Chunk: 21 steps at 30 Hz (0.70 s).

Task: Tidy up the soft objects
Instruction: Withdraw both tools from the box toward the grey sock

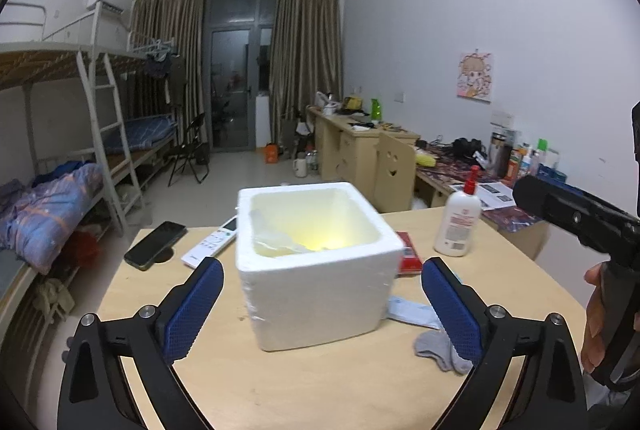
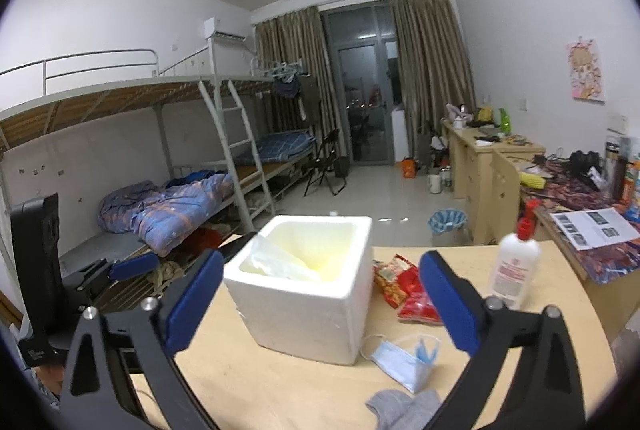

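Both tools stand wide open and hold nothing. The left gripper (image 1: 322, 304) frames the white foam box (image 1: 316, 270) on the wooden table (image 1: 280, 390); the right gripper (image 2: 322, 304) hovers just beside it. A grey sock (image 1: 440, 348) lies near right of the box, touching a blue face mask (image 2: 404, 358). Farther right lie red snack packets (image 2: 404, 290) and a white lotion bottle (image 1: 458, 220). A phone (image 1: 154, 244) rests far left.

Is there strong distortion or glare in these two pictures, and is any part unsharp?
Left wrist view: fisheye bending with dark corners; a yellowish glow inside the foam box; the table is sharp. Right wrist view: same bending; the box interior looks pale and washed out; the mask is slightly soft.
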Each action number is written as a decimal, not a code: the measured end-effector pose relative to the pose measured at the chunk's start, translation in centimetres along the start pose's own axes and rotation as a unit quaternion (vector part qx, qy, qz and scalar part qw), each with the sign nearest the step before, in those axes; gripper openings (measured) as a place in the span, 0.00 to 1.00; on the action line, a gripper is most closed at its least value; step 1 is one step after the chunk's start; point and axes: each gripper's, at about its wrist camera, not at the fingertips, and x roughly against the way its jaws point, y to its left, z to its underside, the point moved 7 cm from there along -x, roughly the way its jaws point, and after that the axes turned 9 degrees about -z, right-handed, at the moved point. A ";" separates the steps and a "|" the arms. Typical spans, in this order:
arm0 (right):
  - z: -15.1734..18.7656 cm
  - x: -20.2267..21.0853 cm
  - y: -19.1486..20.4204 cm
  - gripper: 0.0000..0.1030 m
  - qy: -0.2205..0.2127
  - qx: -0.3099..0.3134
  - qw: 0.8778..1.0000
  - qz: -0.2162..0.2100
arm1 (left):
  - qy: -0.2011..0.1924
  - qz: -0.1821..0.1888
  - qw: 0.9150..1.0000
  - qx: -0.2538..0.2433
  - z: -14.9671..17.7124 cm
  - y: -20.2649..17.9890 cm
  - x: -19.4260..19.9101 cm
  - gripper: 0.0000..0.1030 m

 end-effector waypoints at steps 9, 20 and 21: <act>3.2 3.2 -1.5 1.00 -0.002 0.002 0.999 0.032 | -0.002 0.014 1.000 0.008 2.2 -2.4 1.0 1.00; 7.7 5.6 -3.3 1.00 0.002 -0.015 0.998 0.059 | -0.002 0.023 1.000 0.005 5.3 -3.6 0.0 1.00; 8.3 5.4 -3.6 1.00 0.006 -0.017 0.998 0.063 | -0.001 0.023 1.000 0.003 6.0 -3.9 -0.5 1.00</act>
